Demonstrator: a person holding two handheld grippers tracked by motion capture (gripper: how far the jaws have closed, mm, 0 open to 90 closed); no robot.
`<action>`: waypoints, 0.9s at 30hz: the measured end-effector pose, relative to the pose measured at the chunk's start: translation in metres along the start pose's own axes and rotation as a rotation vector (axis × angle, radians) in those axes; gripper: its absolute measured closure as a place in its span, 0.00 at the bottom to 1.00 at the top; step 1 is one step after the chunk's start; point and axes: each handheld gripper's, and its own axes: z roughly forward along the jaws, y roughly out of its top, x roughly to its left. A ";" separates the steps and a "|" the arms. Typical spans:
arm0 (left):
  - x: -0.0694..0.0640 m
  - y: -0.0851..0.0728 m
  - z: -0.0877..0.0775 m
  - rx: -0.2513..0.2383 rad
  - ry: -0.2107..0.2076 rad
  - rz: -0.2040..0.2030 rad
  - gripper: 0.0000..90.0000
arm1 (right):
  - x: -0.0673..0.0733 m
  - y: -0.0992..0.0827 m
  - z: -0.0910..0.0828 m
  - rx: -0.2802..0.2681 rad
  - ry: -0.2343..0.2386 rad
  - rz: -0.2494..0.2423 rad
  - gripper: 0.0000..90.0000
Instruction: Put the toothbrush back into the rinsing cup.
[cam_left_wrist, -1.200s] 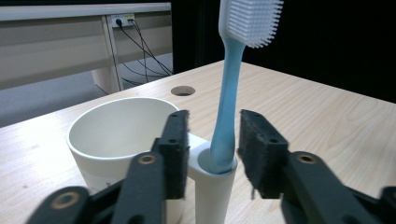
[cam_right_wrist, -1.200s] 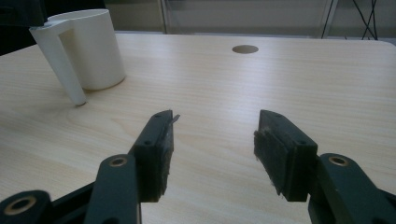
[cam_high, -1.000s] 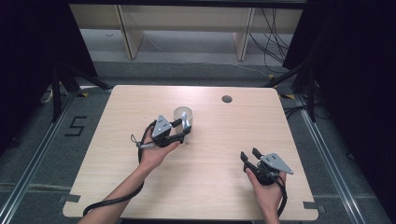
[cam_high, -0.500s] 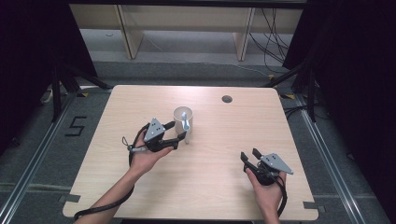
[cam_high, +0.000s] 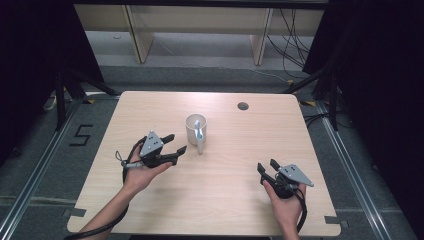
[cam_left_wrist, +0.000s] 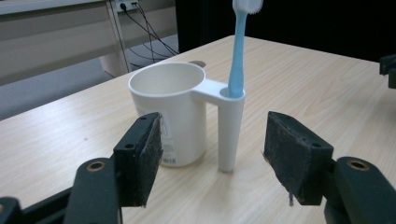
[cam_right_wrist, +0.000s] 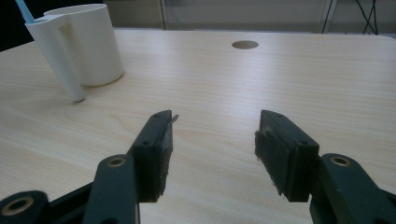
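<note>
A white cup (cam_high: 193, 129) (cam_left_wrist: 169, 112) (cam_right_wrist: 88, 42) stands upright near the table's middle. A light blue toothbrush (cam_high: 198, 133) (cam_left_wrist: 239, 51) stands in the tube of the cup's handle (cam_left_wrist: 230, 126), bristles up. My left gripper (cam_high: 176, 144) (cam_left_wrist: 212, 156) is open just left of the cup, its jaws pointing at the cup and apart from it, nothing between them. My right gripper (cam_high: 266, 166) (cam_right_wrist: 212, 149) is open near the table's front right, low over bare wood, far from the cup.
The light wooden table (cam_high: 240, 165) has a round cable hole (cam_high: 243, 106) (cam_right_wrist: 244, 44) at the back right. Beyond the far edge stand shelf legs and cables on the floor. Dark curtains flank both sides.
My left gripper has drawn back from the cup toward the front left, with its jaws now apart from it. The cup and toothbrush stay put. The right gripper has not moved.
</note>
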 end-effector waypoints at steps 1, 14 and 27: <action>0.001 -0.002 -0.003 0.008 0.005 -0.001 0.40 | -0.001 0.000 0.000 0.001 0.006 -0.004 0.51; 0.008 -0.029 -0.031 0.007 0.043 -0.041 0.40 | 0.001 -0.001 0.000 0.013 -0.006 -0.004 0.51; 0.021 -0.051 -0.057 0.028 0.111 -0.060 0.40 | 0.001 -0.001 0.002 0.007 -0.009 -0.022 0.51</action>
